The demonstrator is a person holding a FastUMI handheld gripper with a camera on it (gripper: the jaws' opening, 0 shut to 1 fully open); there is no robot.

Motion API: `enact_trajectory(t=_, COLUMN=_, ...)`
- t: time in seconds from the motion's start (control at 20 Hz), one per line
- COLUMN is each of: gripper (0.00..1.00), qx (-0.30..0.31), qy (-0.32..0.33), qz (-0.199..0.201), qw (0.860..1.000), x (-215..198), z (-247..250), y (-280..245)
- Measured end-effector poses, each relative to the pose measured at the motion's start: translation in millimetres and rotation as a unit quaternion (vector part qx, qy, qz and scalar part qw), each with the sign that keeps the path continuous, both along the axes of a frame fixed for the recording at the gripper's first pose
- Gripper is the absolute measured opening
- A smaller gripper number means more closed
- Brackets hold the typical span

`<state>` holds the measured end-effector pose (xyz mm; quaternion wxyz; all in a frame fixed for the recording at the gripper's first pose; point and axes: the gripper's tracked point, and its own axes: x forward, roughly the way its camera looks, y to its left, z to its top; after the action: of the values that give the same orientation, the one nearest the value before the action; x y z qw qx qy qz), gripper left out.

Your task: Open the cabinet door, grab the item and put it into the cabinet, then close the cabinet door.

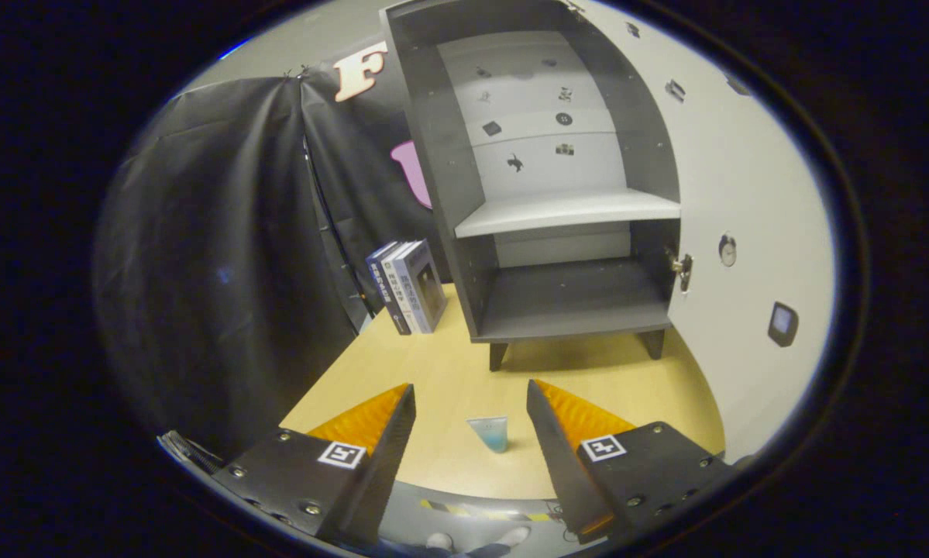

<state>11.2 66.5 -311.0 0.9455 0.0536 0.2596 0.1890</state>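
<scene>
The cabinet (557, 186) stands at the far side of the table (449, 372), its door (743, 256) swung open to the right, with one shelf (565, 211) across the middle and nothing on it or on the floor below. Left of the cabinet, books (407, 285) stand upright against its side. The gripper (470, 403) hangs spread wide, holding nothing. A small tube (489, 432) stands on the near table, between the fingers.

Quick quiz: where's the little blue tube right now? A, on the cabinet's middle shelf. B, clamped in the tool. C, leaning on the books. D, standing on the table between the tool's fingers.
D: the blue tube stands on the table between the open tool's fingers, untouched.
</scene>
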Motion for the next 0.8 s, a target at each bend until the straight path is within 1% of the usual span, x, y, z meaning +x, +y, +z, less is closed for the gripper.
enact_trajectory(t=0.2, gripper=0.86, qx=-0.035, qy=0.024, qz=0.003, qw=0.999, x=20.7, z=-58.4, y=13.9)
enact_trajectory(t=0.35, gripper=0.87, qx=-0.068, qy=0.048, qz=0.017, qw=0.996, x=28.1, z=-100.2, y=21.7)
enact_trajectory(t=0.45, gripper=0.87, qx=-0.072, qy=0.063, qz=0.019, qw=0.995, x=35.2, z=-121.3, y=24.1)
enact_trajectory(t=0.6, gripper=0.87, qx=-0.084, qy=0.08, qz=0.01, qw=0.993, x=45.6, z=-153.9, y=25.4)
enact_trajectory(t=0.75, gripper=0.87, qx=-0.082, qy=0.094, qz=0.001, qw=0.992, x=51.1, z=-177.8, y=27.9)
enact_trajectory(t=0.8, gripper=0.79, qx=-0.077, qy=0.101, qz=0.002, qw=0.992, x=51.5, z=-184.0, y=28.6)
